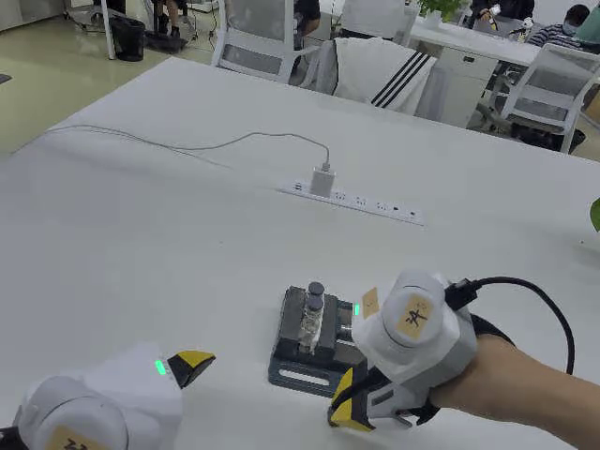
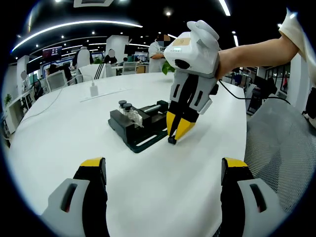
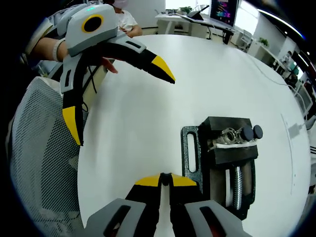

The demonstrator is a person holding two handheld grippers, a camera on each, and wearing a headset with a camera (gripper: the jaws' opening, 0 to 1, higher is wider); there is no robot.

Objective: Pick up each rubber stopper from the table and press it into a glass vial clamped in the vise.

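My right tongs [image 3: 165, 180] are pinched fully together, tips pointing down at the worktop [image 1: 141, 262] just beside the near end of the vise [image 1: 292, 364]. I can make out nothing between them, though something as small as a stopper could hide there. My left tongs [image 2: 163, 168] are spread wide and carry nothing. They hang over bare worktop toward the front left, well apart from the vise.

The vise stands toward the front edge, with a power strip [image 1: 361, 199] beyond it toward the middle. Two glass vials [image 1: 310, 328] stand upright side by side in its grip. Each has one of the dark stoppers [image 1: 316, 290] on its mouth. I cannot tell whether they are pushed fully home.

I expect the stoppers to be light, soft and grippy, giving a little under a squeeze. I would take one by the sides of its wider head and leave the narrower plug end free to enter the neck. The glass is the fragile part. I would press straight down along the vial's axis with modest force, since a sideways shove could crack the neck or tip the vial in the clamp.
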